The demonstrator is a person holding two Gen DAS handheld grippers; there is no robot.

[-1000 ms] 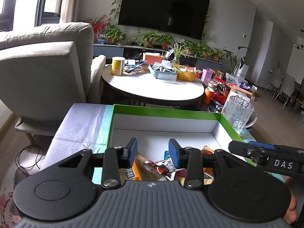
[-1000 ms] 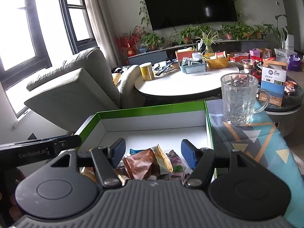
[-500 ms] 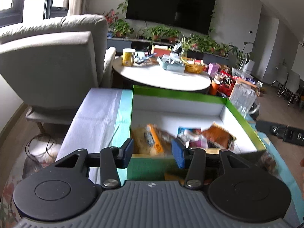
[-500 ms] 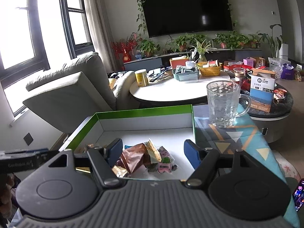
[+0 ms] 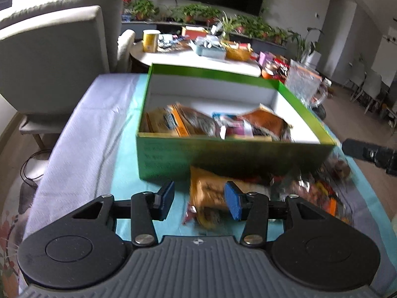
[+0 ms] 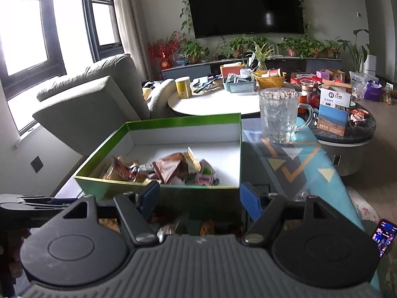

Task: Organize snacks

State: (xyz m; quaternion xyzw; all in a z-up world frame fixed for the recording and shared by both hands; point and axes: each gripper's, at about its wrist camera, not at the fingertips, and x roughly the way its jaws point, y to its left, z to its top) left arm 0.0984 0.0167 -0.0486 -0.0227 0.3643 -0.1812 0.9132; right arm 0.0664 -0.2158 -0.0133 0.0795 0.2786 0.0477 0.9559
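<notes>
A green box (image 5: 223,156) with a white inside holds several snack packets (image 5: 213,124); it also shows in the right wrist view (image 6: 198,198), with its packets (image 6: 173,168) inside. More loose packets (image 5: 310,188) lie on the table in front of the box. An orange packet (image 5: 208,191) lies just ahead of my left gripper (image 5: 198,200), which is open and empty. My right gripper (image 6: 199,196) is open and empty, close to the box's near wall. Packets (image 6: 173,226) lie below it, partly hidden.
A glass mug (image 6: 279,114) stands to the right behind the box. A grey armchair (image 5: 54,49) is at the left. A round white table (image 6: 213,99) with clutter is behind. A phone (image 6: 383,233) lies at the far right. The other gripper's tip (image 5: 367,151) shows at right.
Both grippers have pulled back and up from above the box's inside to in front of its near wall. The loose packets in front of the box have come into the left view.
</notes>
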